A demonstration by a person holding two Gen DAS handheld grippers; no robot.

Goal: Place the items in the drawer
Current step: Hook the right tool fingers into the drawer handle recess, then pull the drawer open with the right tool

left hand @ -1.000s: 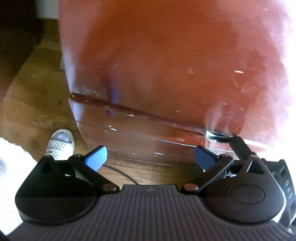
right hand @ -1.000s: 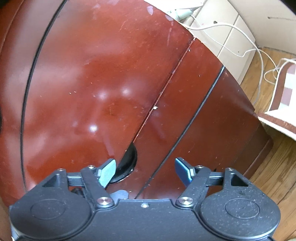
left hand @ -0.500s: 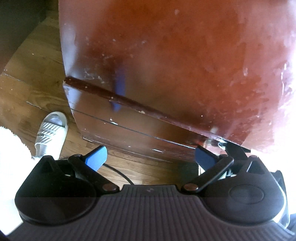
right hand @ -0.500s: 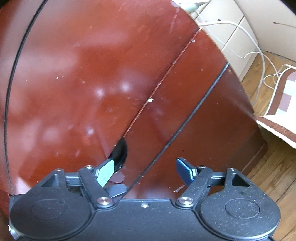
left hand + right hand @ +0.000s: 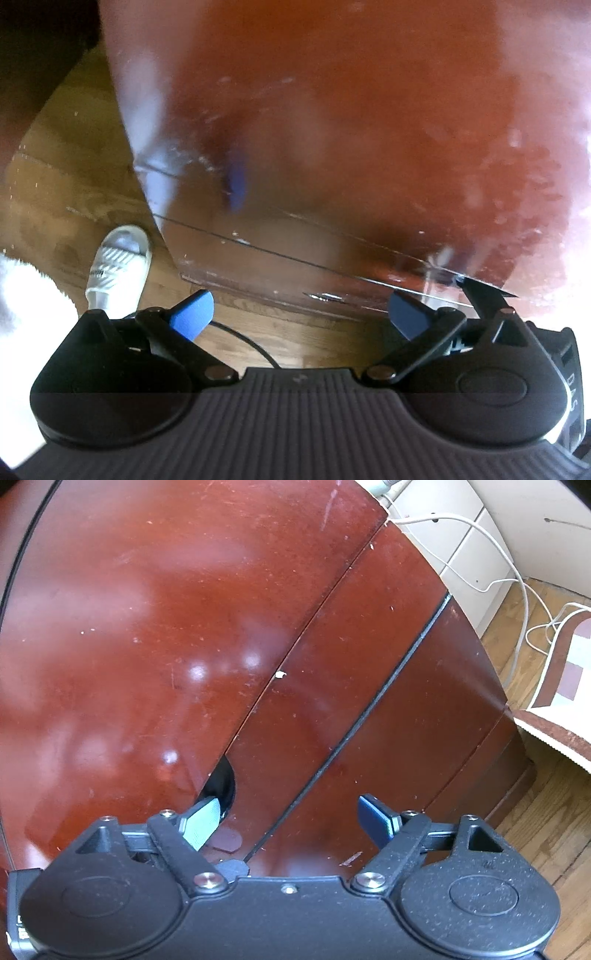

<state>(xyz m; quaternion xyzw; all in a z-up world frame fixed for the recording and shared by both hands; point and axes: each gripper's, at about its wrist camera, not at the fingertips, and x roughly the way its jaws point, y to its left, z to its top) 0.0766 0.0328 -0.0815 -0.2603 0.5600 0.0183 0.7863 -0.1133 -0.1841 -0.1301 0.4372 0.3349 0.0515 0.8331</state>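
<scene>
A glossy red-brown wooden dresser fills both views. In the right wrist view its drawer fronts (image 5: 192,635) lie close ahead, split by thin dark seams, with a dark half-round finger cutout (image 5: 221,784) at one seam. My right gripper (image 5: 286,821) is open and empty, its left fingertip (image 5: 199,823) just below the cutout. In the left wrist view the dresser (image 5: 332,129) is blurred, its lower edge near the floor. My left gripper (image 5: 299,314) is open and empty, close to the dresser base. No items to place are in view.
A white slipper (image 5: 118,262) lies on the wooden floor (image 5: 74,177) left of the dresser, with a black cable (image 5: 255,347) by the left gripper. White cables (image 5: 517,590) run along a white unit right of the dresser, beside a brown patterned rug (image 5: 565,686).
The left view has shifted: the dresser's lower edge sits lower in frame and is blurred by motion. The right gripper has edged slightly along the drawer front; the cutout stays by its left finger.
</scene>
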